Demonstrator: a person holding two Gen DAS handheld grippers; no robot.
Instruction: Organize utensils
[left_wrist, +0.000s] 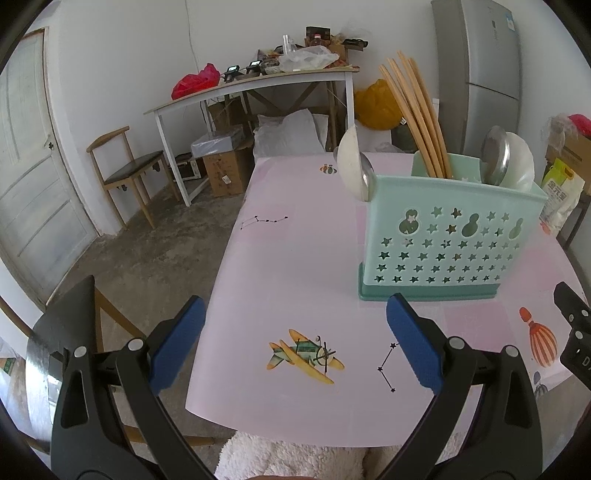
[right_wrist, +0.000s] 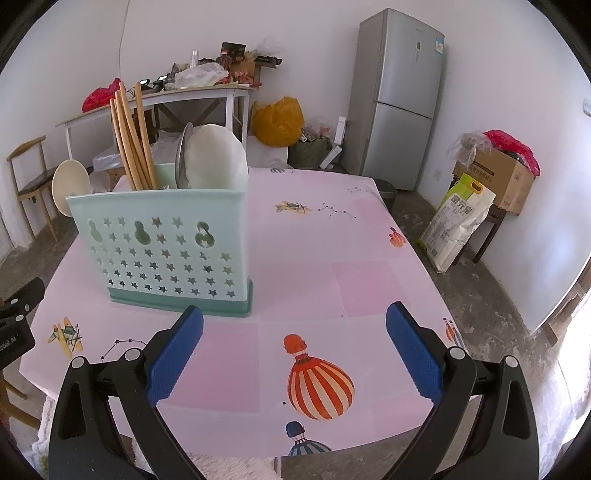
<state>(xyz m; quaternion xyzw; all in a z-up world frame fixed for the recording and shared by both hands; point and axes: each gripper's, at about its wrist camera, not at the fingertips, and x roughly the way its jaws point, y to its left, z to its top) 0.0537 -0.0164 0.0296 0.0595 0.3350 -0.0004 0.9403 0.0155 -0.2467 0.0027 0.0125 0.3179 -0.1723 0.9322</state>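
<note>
Standing upright near the middle of the pink printed tablecloth (right_wrist: 295, 288), the mint-green plastic utensil holder with star-shaped cut-outs (right_wrist: 166, 240) already carries everything that looks like a utensil. A bundle of long wooden chopsticks (right_wrist: 133, 140) leans up out of one compartment, fanned a little because nothing grips them at the top. Beside them, a pale round ladle-like bowl (right_wrist: 216, 157) rests against a shiny metal one (right_wrist: 181, 155), bowls up so the handles drop into the slots. Another cream-coloured spoon bowl (left_wrist: 351, 162) pokes out at the holder's far end, tilted over the rim. How the compartments divide inside is hidden.

Both claws hover low over the near edge of the table, well apart from the holder. The left gripper (left_wrist: 295, 339) has its blue pads spread wide with nothing between them, above the little printed aeroplane. The right gripper (right_wrist: 295, 339) is likewise spread and bare over the striped balloon print. No loose utensil lies on the cloth, so I judge the sorting finished or nearly so, and the hands held back and open simply because nothing is left to pick up
</note>
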